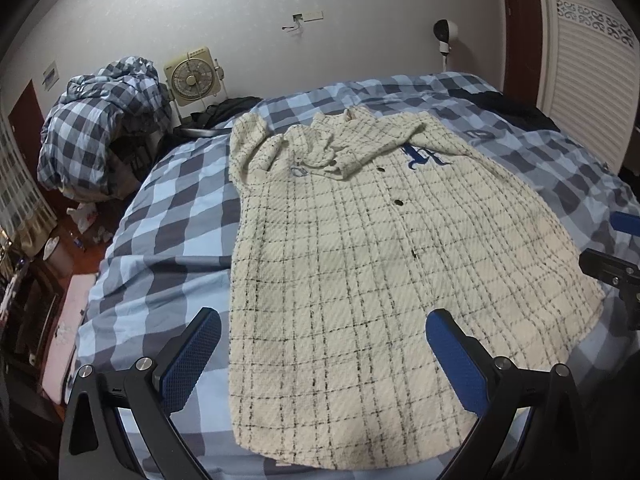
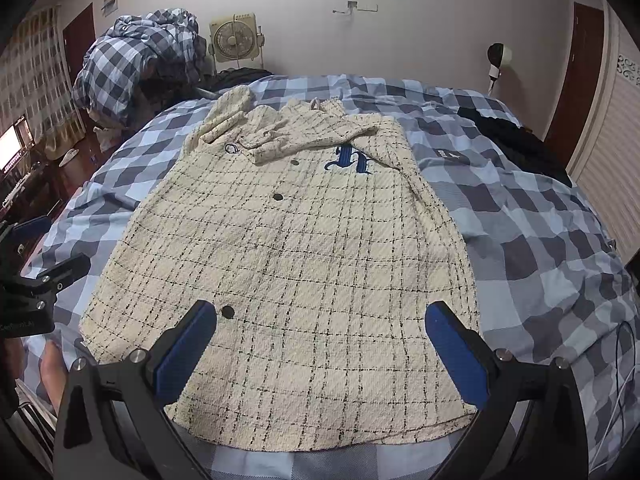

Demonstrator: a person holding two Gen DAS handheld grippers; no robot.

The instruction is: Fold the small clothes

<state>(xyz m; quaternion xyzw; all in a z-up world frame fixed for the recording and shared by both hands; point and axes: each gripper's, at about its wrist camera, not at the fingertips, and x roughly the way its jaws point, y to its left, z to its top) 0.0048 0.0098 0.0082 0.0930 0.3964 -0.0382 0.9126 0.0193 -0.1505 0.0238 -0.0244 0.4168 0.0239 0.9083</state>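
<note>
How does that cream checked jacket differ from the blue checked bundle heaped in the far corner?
The cream jacket is spread nearly flat on the bed, sleeves folded in at the top; the blue checked bundle is crumpled into a tall heap beyond the bed's far left corner. The jacket has thin dark lines on cream, dark buttons and a blue emblem; the bundle shows broad blue, grey and white squares. Both are checked fabric.

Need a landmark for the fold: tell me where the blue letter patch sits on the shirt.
The blue letter patch sits on the far half of the cream checked shirt, right of the row of dark buttons and just below the sleeve folded across the chest.
</note>
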